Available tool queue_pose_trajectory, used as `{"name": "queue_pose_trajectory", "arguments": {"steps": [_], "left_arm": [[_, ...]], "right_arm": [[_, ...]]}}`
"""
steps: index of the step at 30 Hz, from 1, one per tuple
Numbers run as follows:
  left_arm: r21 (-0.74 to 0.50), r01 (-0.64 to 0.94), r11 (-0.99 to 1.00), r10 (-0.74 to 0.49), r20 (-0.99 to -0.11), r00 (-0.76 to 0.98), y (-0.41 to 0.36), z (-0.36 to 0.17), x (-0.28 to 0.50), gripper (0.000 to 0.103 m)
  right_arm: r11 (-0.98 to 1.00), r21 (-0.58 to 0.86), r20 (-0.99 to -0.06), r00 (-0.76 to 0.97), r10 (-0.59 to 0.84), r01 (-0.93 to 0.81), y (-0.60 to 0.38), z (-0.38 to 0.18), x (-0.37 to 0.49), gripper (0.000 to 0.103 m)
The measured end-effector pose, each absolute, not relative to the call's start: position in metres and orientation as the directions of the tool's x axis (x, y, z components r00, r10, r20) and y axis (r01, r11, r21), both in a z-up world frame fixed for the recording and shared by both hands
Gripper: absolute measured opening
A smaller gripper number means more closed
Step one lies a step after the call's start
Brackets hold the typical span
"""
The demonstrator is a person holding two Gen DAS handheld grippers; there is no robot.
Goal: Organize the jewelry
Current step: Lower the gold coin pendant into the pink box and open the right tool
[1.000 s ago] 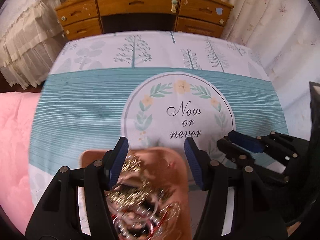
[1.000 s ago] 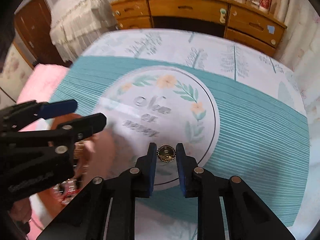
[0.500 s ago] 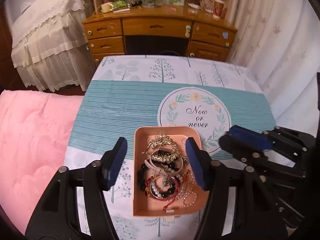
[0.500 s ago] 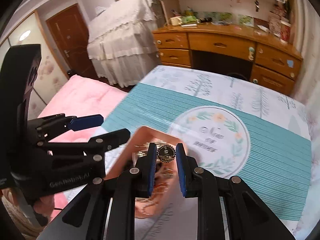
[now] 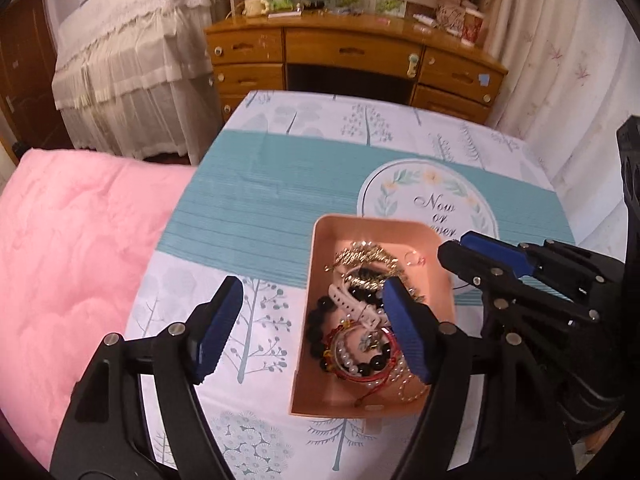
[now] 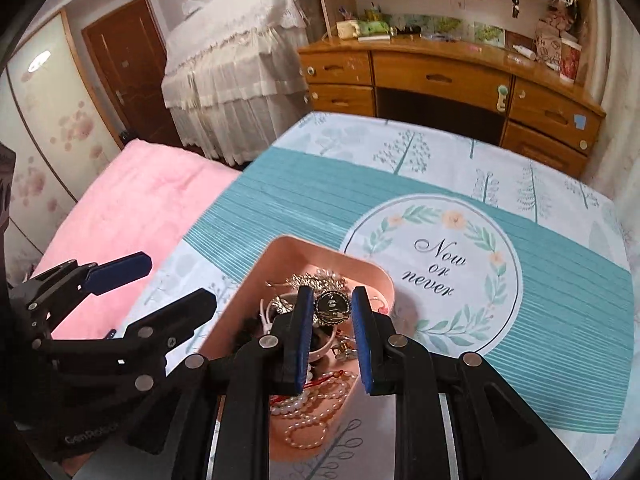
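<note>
1. Right gripper (image 6: 331, 312): jaws narrow, blue pads clamped on a round gold-rimmed medallion (image 6: 332, 307) with a dark face. Medallion sits upright between the pads, held in the air above the tray.
2. Left gripper (image 5: 308, 320): jaws wide, nothing between the pads; they have just been opening. Its left finger (image 5: 218, 330) is over the cloth, its right finger over the tray's contents.
3. In the left wrist view the right gripper (image 5: 472, 254) enters from the right edge, tips over the tray's right rim. In the right wrist view the left gripper (image 6: 156, 284) enters from the left, tips just beside the tray's left side.
4. Tray (image 5: 324, 264): pink, rectangular, rounded corners, resting on the cloth near its front edge. It overlaps the lower left of the printed circle.
5. Tray contents, a tangled heap: gold chain (image 5: 362, 254) at the far end, white strap (image 5: 348, 300), black beads (image 5: 316, 328), red cord bracelet (image 5: 360, 376), pearl strand (image 6: 316, 412) at the near end. A small ring (image 5: 412, 258) lies apart near the far right corner.
6. Cloth (image 6: 560, 280): teal-striped band, tree print, circle reading "Now or never".
7. Beyond: pink quilt (image 5: 72, 248) on the left, wooden desk (image 6: 440, 80) behind, lace-draped furniture (image 6: 232, 60) beside it.
</note>
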State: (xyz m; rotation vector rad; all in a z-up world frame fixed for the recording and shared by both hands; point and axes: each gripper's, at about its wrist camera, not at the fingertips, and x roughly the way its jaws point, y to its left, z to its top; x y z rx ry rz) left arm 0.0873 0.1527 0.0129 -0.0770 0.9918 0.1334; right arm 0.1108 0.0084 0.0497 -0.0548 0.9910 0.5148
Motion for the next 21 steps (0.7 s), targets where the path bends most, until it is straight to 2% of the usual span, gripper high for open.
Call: {"name": "queue_pose_trajectory", "arguments": {"steps": [11,21], "left_arm": [[-0.054,-0.172,0.984,0.044,-0.854,0.519,0.160,-0.007,0.097,0.070],[-0.066,-0.151,0.986,0.024,-0.849,0.528,0.149,0.001,0.080,0.070]], "right_arm": [[0.886,0.191,-0.850,0.381,0.364,-0.422,0.014,0.017,0.131,0.023],[0.890,0.206,-0.839,0.394,0.374,-0.406,0.003,0.026,0.112,0.024]]}}
